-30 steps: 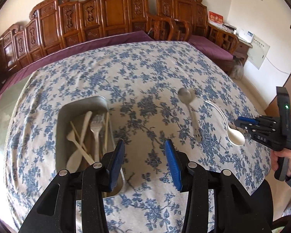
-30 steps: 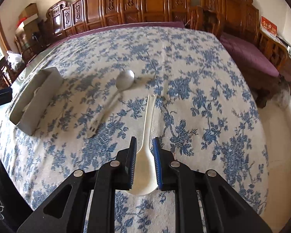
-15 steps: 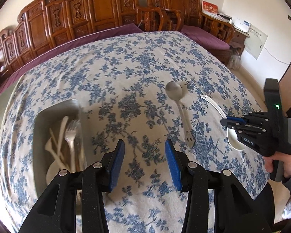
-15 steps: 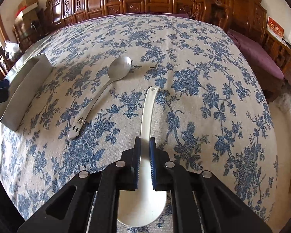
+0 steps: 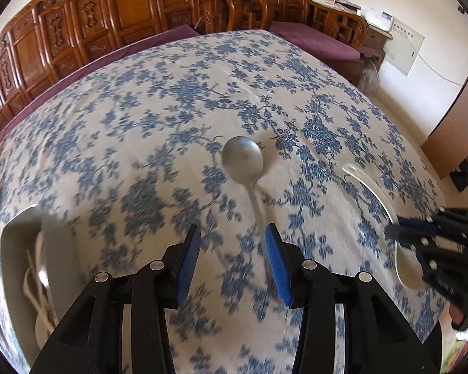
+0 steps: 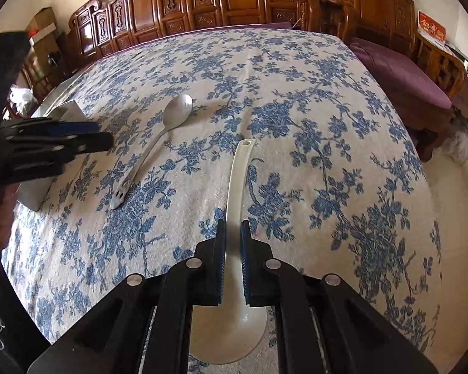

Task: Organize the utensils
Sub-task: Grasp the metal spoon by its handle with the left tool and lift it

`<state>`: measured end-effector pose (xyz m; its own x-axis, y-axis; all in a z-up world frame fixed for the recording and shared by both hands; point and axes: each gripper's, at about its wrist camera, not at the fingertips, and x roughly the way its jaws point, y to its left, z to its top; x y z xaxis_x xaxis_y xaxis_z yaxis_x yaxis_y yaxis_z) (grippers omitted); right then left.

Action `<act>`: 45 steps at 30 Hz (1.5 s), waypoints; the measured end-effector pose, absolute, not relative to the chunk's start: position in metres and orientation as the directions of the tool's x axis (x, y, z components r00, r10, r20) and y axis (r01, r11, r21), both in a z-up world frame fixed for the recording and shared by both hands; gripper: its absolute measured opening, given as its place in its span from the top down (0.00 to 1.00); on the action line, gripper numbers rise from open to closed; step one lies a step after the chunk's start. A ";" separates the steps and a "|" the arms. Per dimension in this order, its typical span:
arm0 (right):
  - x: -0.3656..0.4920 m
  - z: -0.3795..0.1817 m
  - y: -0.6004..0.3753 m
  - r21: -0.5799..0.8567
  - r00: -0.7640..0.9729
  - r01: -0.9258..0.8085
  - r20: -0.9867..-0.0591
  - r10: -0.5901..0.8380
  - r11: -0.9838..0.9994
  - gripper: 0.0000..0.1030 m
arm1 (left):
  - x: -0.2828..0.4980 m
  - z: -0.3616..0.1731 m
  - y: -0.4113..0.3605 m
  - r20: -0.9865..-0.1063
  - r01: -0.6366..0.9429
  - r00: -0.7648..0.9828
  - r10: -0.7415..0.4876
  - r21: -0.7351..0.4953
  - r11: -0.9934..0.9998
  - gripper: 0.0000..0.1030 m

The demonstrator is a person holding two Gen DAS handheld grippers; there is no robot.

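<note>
With several pale utensils already in the rectangular metal tray (image 5: 59, 249) at lower left, my right gripper (image 6: 233, 265) pinched the white plastic ladle (image 6: 237, 187) bottom centre, while my left gripper (image 5: 232, 263), parted and empty, hovered over the grey metal spoon (image 5: 243, 162) mid-frame.

Left gripper (image 5: 232, 260), right gripper (image 6: 233, 260): black frames; silver round screws; 2 fingers (image 5: 188, 258) with ribbed blue pads.

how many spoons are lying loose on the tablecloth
2: a metal spoon mid-cloth, and a white spoon whose neck sits between the right tongs. The tray may hide more.
</note>
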<state>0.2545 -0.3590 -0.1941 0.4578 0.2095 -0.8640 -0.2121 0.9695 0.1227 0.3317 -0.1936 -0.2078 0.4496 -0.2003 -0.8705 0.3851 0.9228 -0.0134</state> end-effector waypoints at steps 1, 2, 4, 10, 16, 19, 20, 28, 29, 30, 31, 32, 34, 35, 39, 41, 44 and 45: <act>0.254 -0.195 -0.360 0.122 0.457 -0.212 -0.865 0.209 0.970 0.90 | 0.334 -0.210 -0.196 -0.872 0.387 0.446 -0.199 -0.013 0.922 0.60; 0.254 -0.196 -0.361 0.122 0.456 -0.211 -0.865 0.208 0.970 0.90 | 0.338 -0.212 -0.199 -0.875 0.389 0.442 -0.199 -0.013 0.921 0.60; 0.254 -0.197 -0.363 0.126 0.454 -0.206 -0.866 0.209 0.970 0.90 | 0.346 -0.219 -0.204 -0.882 0.389 0.429 -0.196 -0.016 0.921 0.60; 0.253 -0.197 -0.366 0.134 0.456 -0.198 -0.864 0.213 0.971 0.90 | 0.365 -0.236 -0.216 -0.903 0.389 0.380 -0.201 -0.041 0.921 0.60; 0.252 -0.197 -0.363 0.132 0.452 -0.207 -0.866 0.214 0.969 0.90 | 0.367 -0.240 -0.225 -0.907 0.391 0.385 -0.173 -0.010 0.920 0.72; 0.251 -0.196 -0.361 0.131 0.453 -0.209 -0.866 0.215 0.969 0.90 | 0.368 -0.239 -0.224 -0.908 0.393 0.383 -0.167 -0.004 0.919 0.93; 0.250 -0.195 -0.360 0.131 0.454 -0.209 -0.865 0.215 0.969 0.90 | 0.368 -0.239 -0.223 -0.912 0.391 0.376 -0.164 -0.004 0.920 0.94; 0.242 -0.181 -0.350 0.129 0.472 -0.212 -0.854 0.217 0.969 0.90 | 0.347 -0.233 -0.212 -0.916 0.411 0.367 -0.163 0.002 0.912 0.95; 0.240 -0.178 -0.348 0.126 0.476 -0.214 -0.852 0.217 0.969 0.90 | 0.344 -0.231 -0.211 -0.914 0.412 0.369 -0.168 -0.001 0.911 0.95; 0.239 -0.176 -0.346 0.124 0.478 -0.216 -0.851 0.216 0.968 0.90 | 0.340 -0.229 -0.209 -0.912 0.414 0.371 -0.172 -0.004 0.910 0.95; 0.238 -0.174 -0.344 0.122 0.481 -0.218 -0.850 0.216 0.968 0.90 | 0.335 -0.225 -0.206 -0.910 0.417 0.374 -0.178 -0.006 0.909 0.95; 0.237 -0.172 -0.343 0.121 0.484 -0.219 -0.848 0.215 0.968 0.90 | 0.331 -0.222 -0.204 -0.908 0.419 0.378 -0.183 -0.008 0.908 0.95; 0.234 -0.166 -0.338 0.116 0.493 -0.223 -0.843 0.215 0.968 0.90 | 0.322 -0.215 -0.200 -0.902 0.424 0.387 -0.191 -0.010 0.906 0.95; 0.232 -0.164 -0.337 0.115 0.495 -0.223 -0.842 0.214 0.968 0.90 | 0.319 -0.211 -0.198 -0.900 0.425 0.391 -0.194 -0.010 0.905 0.95; 0.226 -0.152 -0.326 0.110 0.510 -0.231 -0.832 0.217 0.967 0.90 | 0.302 -0.193 -0.186 -0.884 0.426 0.418 -0.209 -0.012 0.905 0.95; 0.224 -0.148 -0.322 0.108 0.515 -0.235 -0.829 0.218 0.966 0.90 | 0.293 -0.181 -0.178 -0.873 0.425 0.435 -0.220 -0.016 0.905 0.95; 0.220 -0.140 -0.313 0.103 0.524 -0.242 -0.823 0.220 0.965 0.90 | 0.283 -0.165 -0.168 -0.857 0.423 0.461 -0.231 -0.017 0.906 0.95; 0.219 -0.137 -0.309 0.102 0.528 -0.245 -0.820 0.221 0.964 0.90 | 0.279 -0.160 -0.164 -0.851 0.422 0.470 -0.235 -0.017 0.907 0.95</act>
